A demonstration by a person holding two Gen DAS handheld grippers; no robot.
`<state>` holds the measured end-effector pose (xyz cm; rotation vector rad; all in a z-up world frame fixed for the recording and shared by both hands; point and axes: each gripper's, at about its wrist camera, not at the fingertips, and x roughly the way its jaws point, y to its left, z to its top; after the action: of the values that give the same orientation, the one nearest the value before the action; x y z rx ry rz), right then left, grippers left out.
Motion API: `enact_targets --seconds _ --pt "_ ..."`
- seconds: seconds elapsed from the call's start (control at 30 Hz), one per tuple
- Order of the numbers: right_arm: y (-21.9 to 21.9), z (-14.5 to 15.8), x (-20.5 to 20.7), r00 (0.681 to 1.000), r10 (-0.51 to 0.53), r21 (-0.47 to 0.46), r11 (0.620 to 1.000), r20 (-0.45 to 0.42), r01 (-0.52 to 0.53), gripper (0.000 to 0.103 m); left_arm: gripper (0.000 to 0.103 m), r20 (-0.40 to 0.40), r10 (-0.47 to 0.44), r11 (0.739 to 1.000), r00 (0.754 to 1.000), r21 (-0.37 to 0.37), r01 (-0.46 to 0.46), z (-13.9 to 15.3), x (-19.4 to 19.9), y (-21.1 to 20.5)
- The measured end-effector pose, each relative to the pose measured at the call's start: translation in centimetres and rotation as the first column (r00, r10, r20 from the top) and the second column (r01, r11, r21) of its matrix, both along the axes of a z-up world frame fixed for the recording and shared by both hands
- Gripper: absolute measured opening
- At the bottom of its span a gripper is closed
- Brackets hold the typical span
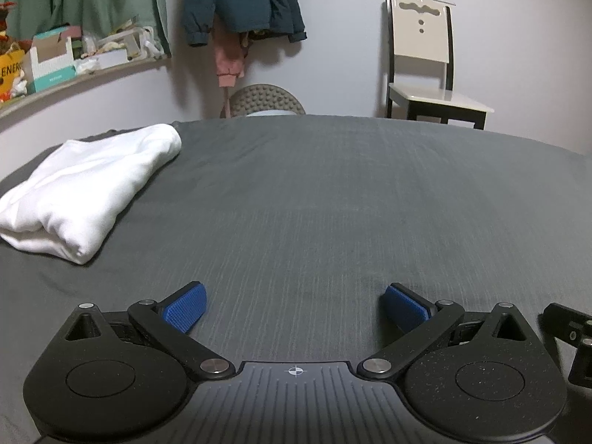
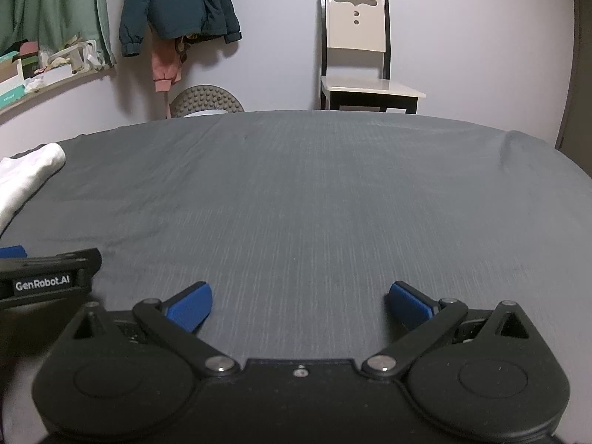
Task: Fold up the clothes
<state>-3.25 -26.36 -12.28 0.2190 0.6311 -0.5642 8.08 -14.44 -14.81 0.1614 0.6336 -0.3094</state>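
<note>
A white garment (image 1: 85, 188) lies folded into a thick rectangle on the left of the grey bed sheet (image 1: 314, 203). In the right wrist view only its edge (image 2: 26, 177) shows at the far left. My left gripper (image 1: 296, 309) is open over bare sheet, to the right of the garment and nearer than it, with nothing between its blue pads (image 1: 187, 310). My right gripper (image 2: 299, 307) is open too, also over bare sheet. The two grippers sit side by side: the left one's body (image 2: 48, 277) shows at the left edge of the right wrist view.
A cream and black chair (image 1: 425, 63) stands against the far wall behind the bed. A dark teal jacket (image 1: 240, 0) and a pink garment (image 1: 229, 63) hang on the wall. A cluttered shelf (image 1: 55, 59) runs along the left. A studded grey round object (image 1: 264, 101) sits behind the bed's far edge.
</note>
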Motion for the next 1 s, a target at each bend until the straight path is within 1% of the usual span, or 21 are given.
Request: enact_targets --seconds 0.07,0.13,0.17,0.8,1.0 --pt "0.0 -0.1 0.0 1.0 0.0 0.001 1.0 0.002 0.0 0.103 0.103 0.0 0.0 1.0 1.0 0.003 0.0 0.0 0.0 -0.1" --pt "0.0 -1.9 -0.6 1.0 -0.001 0.009 1.0 0.005 0.001 0.103 0.103 -0.001 -0.003 1.0 1.0 0.001 0.003 0.0 0.0 -0.1" --pt "-0.1 -1.2 -0.6 1.0 -0.001 0.007 1.0 -0.001 0.001 0.103 0.103 -0.001 -0.003 1.0 1.0 0.0 0.003 0.0 0.0 0.0" --pt "-0.3 -1.4 -0.5 1.0 -0.001 -0.005 1.0 0.012 0.001 0.103 0.103 0.013 -0.005 1.0 1.0 -0.003 0.005 0.0 0.1 0.3" --pt "-1.1 -1.7 -1.1 1.0 0.002 -0.006 1.0 0.009 -0.002 0.103 0.103 0.01 -0.007 1.0 1.0 -0.002 0.007 0.0 0.3 0.4"
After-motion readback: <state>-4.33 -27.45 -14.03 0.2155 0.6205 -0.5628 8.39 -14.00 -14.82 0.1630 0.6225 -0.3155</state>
